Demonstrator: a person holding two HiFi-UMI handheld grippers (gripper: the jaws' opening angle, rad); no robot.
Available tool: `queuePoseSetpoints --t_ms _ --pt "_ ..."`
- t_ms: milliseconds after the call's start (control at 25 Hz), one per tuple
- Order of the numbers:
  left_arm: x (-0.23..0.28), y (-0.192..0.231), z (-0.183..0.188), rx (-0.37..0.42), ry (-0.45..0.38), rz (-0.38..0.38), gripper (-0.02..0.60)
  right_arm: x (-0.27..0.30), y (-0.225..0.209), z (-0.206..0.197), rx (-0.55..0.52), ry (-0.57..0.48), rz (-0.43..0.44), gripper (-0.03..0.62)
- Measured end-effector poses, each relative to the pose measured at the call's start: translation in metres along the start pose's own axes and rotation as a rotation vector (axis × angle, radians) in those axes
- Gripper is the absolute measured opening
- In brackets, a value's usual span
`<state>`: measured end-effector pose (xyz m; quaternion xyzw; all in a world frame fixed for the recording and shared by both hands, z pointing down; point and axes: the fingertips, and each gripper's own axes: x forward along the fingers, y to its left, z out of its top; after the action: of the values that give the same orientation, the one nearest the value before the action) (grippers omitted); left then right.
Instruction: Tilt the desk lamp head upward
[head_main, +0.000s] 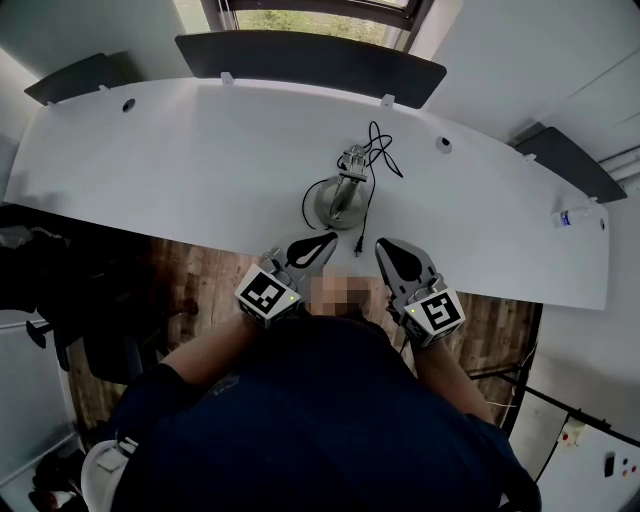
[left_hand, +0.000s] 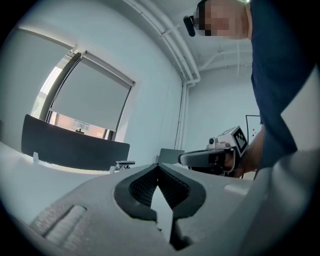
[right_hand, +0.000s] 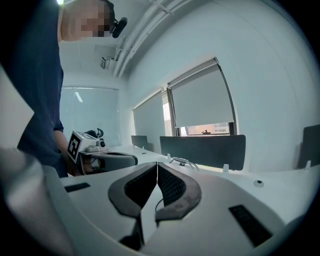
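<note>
The silver desk lamp stands on its round base near the front edge of the white desk, and its black cable runs off behind it. My left gripper hovers just in front of the lamp base, shut and empty. To the right of the base, my right gripper is also shut with nothing in it. In the left gripper view the closed left gripper points over the desk, with the lamp head low and far off. The right gripper faces the lamp head the same way.
Dark partition panels line the desk's far edge below a window. A small bottle lies at the desk's right end. A dark chair stands on the wooden floor to my left. Cable holes dot the desk top.
</note>
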<state>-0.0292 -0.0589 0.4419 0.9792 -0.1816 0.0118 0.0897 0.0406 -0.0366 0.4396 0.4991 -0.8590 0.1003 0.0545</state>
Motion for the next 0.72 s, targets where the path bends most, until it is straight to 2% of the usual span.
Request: queuePoseSetpoints --t_ms 560,720 --pt "0.052 0.052 -0.031 0.004 0.09 0.123 0.008 0.058 -0.064 -0.003 -0.034 0.063 0.122 0.012" --pt "0.067 0.064 -0.046 0.001 0.112 0.152 0.008 0.075 -0.08 -0.008 -0.01 0.089 0.156 0.012"
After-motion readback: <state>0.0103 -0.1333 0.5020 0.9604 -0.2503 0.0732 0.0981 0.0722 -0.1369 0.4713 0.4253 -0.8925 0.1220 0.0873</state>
